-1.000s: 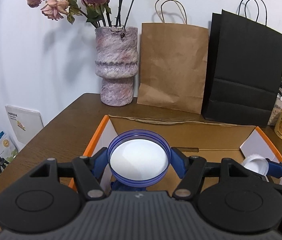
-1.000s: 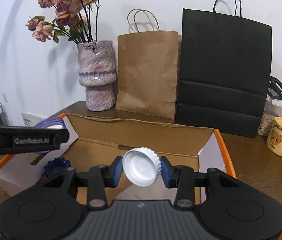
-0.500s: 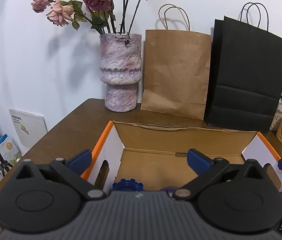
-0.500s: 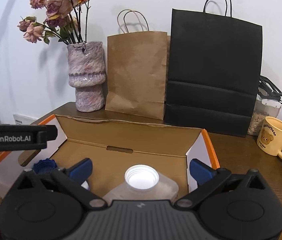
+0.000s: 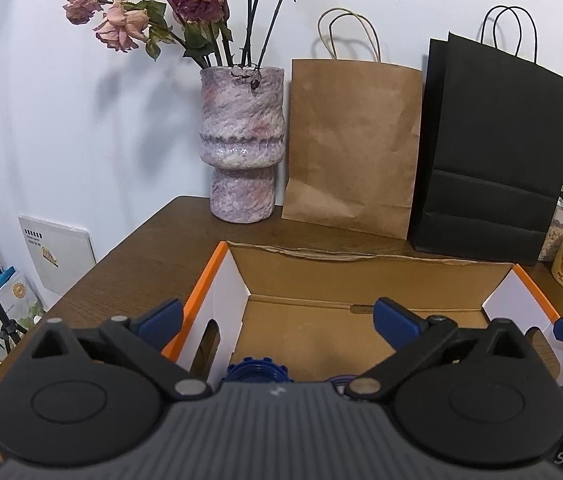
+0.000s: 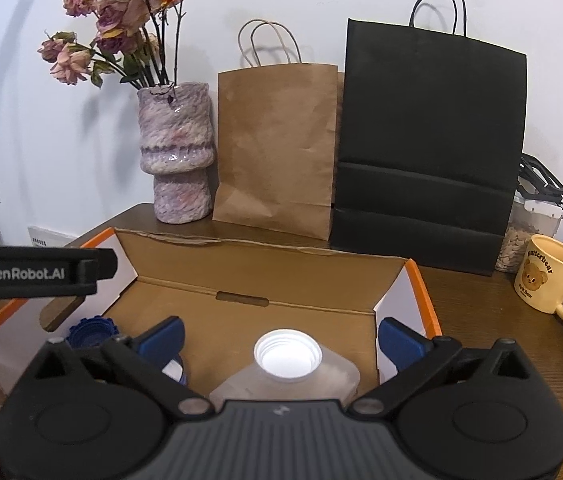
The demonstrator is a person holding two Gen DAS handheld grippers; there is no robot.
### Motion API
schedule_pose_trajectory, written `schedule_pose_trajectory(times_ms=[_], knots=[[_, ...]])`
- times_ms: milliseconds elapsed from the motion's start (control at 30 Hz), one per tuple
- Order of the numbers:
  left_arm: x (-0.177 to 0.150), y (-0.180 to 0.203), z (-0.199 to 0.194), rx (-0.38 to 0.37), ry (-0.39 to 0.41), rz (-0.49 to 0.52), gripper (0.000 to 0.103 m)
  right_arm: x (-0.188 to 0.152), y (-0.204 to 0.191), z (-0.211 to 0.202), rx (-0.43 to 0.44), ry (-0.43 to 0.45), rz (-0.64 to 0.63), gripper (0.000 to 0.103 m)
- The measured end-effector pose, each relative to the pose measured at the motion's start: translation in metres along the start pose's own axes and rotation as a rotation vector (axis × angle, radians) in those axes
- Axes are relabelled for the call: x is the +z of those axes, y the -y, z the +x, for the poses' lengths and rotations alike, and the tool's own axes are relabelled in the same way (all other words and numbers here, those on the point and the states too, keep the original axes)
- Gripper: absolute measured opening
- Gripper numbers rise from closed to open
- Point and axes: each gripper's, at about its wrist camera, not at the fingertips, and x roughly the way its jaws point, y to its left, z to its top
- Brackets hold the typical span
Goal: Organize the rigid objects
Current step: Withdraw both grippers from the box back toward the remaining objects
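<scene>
The blue-rimmed lid is no longer held by the left gripper point(image 5: 277, 320), whose fingers point(image 5: 395, 322) are now spread wide over the cardboard box point(image 5: 361, 258). The white cap is likewise released by the right gripper point(image 6: 281, 338), and a clear jar point(image 6: 287, 364) is now seen inside the box, between its fingers.

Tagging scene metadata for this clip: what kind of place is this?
Likely a home or small office corner, not a lab: a wooden table against a white wall, with a vase of dried roses, paper shopping bags, a bear mug and an open cardboard box being filled.
</scene>
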Motion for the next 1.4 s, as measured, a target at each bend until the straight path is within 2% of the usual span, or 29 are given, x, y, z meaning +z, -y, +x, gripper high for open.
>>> schedule_pose_trajectory(times_ms=[233, 833, 1400], knots=[[-0.001, -0.002, -0.001, 0.006, -0.007, -0.003, 0.103, 0.0, 0.0, -0.003, 0.006, 0.008, 0.002, 0.103], [-0.003, -0.006, -0.035, 0.001, 0.059, 0.01, 0.103, 0.0, 0.002, -0.036, 0.036, 0.06, 0.025, 0.103], [-0.02, -0.02, -0.079, -0.018, 0.055, -0.005, 0.103, -0.021, -0.004, -0.082, 0.049, 0.072, 0.018, 0.103]])
